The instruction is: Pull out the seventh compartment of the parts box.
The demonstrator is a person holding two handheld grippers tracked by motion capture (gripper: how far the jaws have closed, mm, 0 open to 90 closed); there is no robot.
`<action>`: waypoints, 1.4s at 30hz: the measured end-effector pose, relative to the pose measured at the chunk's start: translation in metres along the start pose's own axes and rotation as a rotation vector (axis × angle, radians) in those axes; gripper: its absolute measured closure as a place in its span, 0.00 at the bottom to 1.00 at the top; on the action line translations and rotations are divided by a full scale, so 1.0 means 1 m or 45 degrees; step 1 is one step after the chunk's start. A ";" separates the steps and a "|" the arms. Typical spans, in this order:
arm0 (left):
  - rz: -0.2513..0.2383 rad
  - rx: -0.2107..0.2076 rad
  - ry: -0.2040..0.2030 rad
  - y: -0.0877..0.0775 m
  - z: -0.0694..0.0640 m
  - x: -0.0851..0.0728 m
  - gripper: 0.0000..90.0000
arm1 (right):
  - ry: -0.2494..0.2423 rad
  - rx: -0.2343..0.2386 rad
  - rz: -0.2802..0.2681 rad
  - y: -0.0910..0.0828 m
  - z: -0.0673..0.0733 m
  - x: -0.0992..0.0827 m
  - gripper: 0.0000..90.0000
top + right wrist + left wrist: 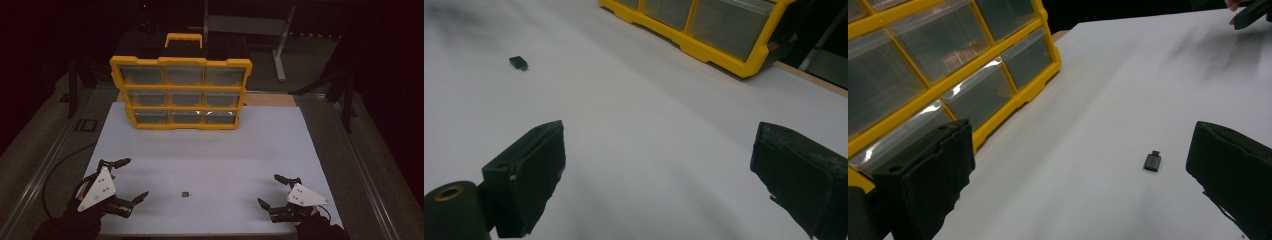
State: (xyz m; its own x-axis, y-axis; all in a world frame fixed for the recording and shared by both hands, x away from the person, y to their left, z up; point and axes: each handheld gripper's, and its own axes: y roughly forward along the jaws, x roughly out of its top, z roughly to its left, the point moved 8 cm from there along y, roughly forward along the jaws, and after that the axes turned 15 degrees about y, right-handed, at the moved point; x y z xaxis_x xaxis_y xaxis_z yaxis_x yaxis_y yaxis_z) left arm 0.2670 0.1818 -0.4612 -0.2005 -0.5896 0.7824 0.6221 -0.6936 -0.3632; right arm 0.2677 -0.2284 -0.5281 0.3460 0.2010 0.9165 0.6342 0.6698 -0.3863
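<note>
From above, my left gripper (131,178) and right gripper (269,189) gape empty near the desk's (210,145) front edge; closer views show the small dark adapter (1152,161), details unclear.

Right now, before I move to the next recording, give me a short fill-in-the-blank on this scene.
1. The drawer cabinet has a frame coloured ____.
2. Its clear drawers stand in three rows of ____.
3. The small black adapter lies on the white sheet nearer the ____ gripper.
4. Both the left gripper and the right gripper have their jaws ____.

Missing words: yellow; three; left; open
</note>
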 end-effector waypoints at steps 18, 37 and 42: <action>0.009 0.006 0.123 0.014 0.026 0.027 0.00 | -0.003 -0.001 0.008 0.000 0.000 -0.001 0.08; 0.052 -0.005 0.204 0.042 0.041 0.036 0.00 | -0.001 0.004 0.011 0.001 0.000 -0.001 0.08; 0.069 -0.005 0.209 0.048 0.046 0.035 0.00 | 0.000 0.005 0.011 0.001 0.000 -0.001 0.08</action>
State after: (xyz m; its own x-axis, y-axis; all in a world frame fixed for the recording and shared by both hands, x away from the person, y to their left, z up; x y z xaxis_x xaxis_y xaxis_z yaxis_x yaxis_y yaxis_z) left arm 0.3242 0.1470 -0.4279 -0.2882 -0.6854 0.6687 0.6323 -0.6607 -0.4047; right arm 0.2675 -0.2278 -0.5294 0.3514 0.2069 0.9131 0.6282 0.6710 -0.3938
